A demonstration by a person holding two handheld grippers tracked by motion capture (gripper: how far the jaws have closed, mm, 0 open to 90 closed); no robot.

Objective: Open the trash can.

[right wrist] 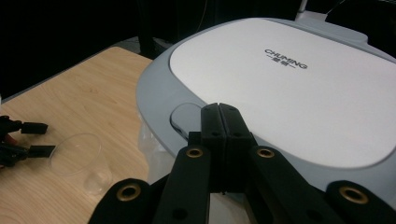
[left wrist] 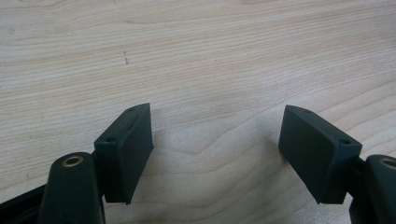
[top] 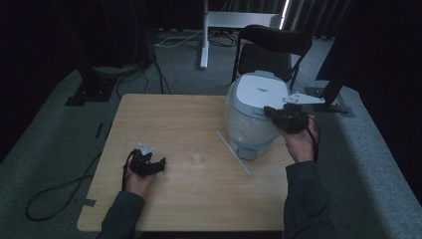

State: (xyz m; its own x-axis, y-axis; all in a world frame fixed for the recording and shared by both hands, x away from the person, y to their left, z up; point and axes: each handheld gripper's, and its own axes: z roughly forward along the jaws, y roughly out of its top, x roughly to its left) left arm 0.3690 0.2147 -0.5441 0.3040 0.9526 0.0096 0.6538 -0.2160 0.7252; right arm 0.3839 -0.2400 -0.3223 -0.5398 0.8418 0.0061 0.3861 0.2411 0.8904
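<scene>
The person is sitting at the light wooden table (top: pixel 164 124), one claw in each hand. The right claw (right wrist: pixel 219 108) is clenched tight, its two black jaws pressed flat together with nothing between them, and it is hovering at the front edge of the white and grey rice cooker (right wrist: pixel 289 88), right over the oval grey lid button (right wrist: pixel 184 117). From the high view, that same right claw (top: pixel 271 110) is sitting against the near right side of the cooker (top: pixel 254 107), which is standing on the far right part of the table with its lid closed. Whether the jaw tips are actually touching the button, I cannot tell.

The left claw (left wrist: pixel 215 135) is resting released, jaws standing wide apart over bare wood grain, holding nothing. In the high view it (top: pixel 158 163) is lying low near the left front of the table, well apart from the cooker.

Between the two hands, a clear plastic cup (right wrist: pixel 77 156) is lying on its side on the table. A long white stick (top: pixel 233 152) is lying slantwise just beside the cooker's base.
</scene>
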